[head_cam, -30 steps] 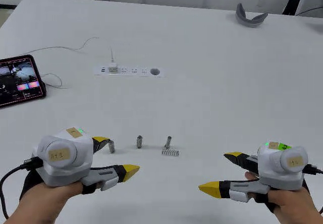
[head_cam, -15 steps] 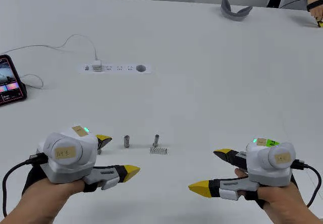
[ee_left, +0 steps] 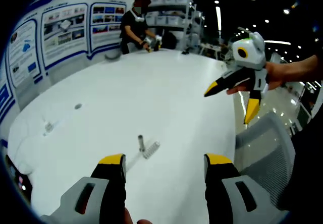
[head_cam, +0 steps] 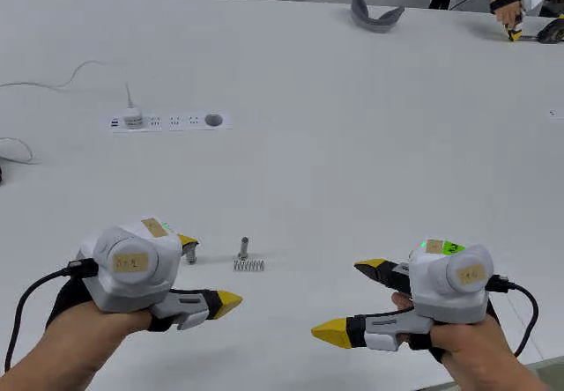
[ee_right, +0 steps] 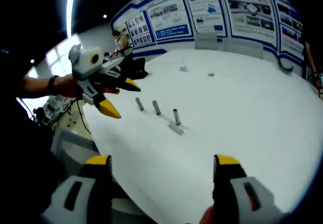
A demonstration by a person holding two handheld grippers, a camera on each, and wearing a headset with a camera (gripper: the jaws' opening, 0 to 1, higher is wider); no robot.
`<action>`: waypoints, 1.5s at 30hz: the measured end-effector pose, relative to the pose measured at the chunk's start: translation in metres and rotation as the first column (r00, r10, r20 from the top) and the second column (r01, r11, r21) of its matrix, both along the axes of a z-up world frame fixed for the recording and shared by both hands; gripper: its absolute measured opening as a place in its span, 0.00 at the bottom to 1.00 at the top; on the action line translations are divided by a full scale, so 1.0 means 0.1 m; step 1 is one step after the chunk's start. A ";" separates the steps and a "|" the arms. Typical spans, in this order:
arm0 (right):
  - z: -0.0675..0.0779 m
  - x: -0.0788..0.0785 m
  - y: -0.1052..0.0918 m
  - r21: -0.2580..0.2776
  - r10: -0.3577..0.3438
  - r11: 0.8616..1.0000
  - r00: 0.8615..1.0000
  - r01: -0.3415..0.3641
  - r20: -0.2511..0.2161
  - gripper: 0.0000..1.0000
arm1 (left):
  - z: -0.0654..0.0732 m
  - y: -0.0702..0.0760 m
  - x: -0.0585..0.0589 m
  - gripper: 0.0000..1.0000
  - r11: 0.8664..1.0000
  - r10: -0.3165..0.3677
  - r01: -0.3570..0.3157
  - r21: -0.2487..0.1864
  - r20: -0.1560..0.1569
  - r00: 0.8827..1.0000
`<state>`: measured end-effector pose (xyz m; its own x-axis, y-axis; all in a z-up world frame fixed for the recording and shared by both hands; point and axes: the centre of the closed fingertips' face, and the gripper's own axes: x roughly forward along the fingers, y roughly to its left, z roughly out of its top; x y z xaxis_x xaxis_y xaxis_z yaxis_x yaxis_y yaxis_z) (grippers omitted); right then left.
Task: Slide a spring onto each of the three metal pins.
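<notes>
White desk (head_cam: 370,162) carries three metal pins, one loose spring, and two grippers held over its near edge. In the right gripper view the metal pins stand upright in a short row: one pin (ee_right: 139,104), a second pin (ee_right: 156,107) and a third pin (ee_right: 176,117), each apart from its neighbour. Whether any pin already wears a coil is too small to tell.

The spring (ee_right: 176,129) lies flat on the desk just beside the foot of the third pin, on the person's side of it. In the head view the spring (head_cam: 248,266) has its long axis running left to right, level with the desk and crosswise to the upright pin (head_cam: 243,248) behind it.

The left gripper (head_cam: 207,272) hovers just left of the spring with its fingers spread wide. In its own view the yellow-tipped fingers (ee_left: 112,159) stand on either side of the pin and spring ahead. The right gripper (head_cam: 350,298) hangs well apart to the right, its fingers likewise spread and pointing leftward. Neither touches the spring.

Farther back lie one power strip (head_cam: 167,121) and one grey curved band (head_cam: 374,17).
</notes>
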<state>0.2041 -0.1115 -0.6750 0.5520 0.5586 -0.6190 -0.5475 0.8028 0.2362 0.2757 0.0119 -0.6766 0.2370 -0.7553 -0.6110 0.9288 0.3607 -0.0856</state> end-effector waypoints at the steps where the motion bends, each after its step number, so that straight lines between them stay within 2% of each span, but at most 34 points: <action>1: 0.01 -0.01 -0.01 0.000 -0.005 1.000 1.000 0.005 0.000 0.84 | -0.02 -0.03 0.00 0.64 1.000 -0.010 0.010 0.005 0.001 1.000; 13: -0.01 -0.12 -0.07 -0.016 -0.002 1.000 1.000 0.002 -0.018 0.84 | -0.33 -0.27 -0.02 0.63 0.993 -0.107 0.108 0.051 -0.035 0.994; 21: -0.03 -0.15 -0.10 -0.024 -0.001 1.000 1.000 0.000 -0.028 0.84 | -0.51 -0.48 -0.03 0.62 0.989 -0.134 0.137 0.049 -0.073 0.988; 29: -0.07 -0.23 -0.18 -0.016 -0.031 0.999 0.999 0.030 -0.039 0.84 | -0.72 -0.57 0.02 0.62 0.991 -0.118 0.124 0.056 -0.110 0.987; 38: -0.12 -0.30 -0.22 -0.009 -0.048 0.999 0.997 0.048 -0.055 0.84 | -0.96 -0.57 0.15 0.60 0.992 -0.081 0.093 0.082 -0.136 0.987; 45: -0.14 -0.32 -0.25 -0.004 -0.056 0.998 0.996 0.056 -0.063 0.84 | -1.03 -0.62 0.18 0.56 0.993 -0.073 0.085 0.085 -0.142 0.987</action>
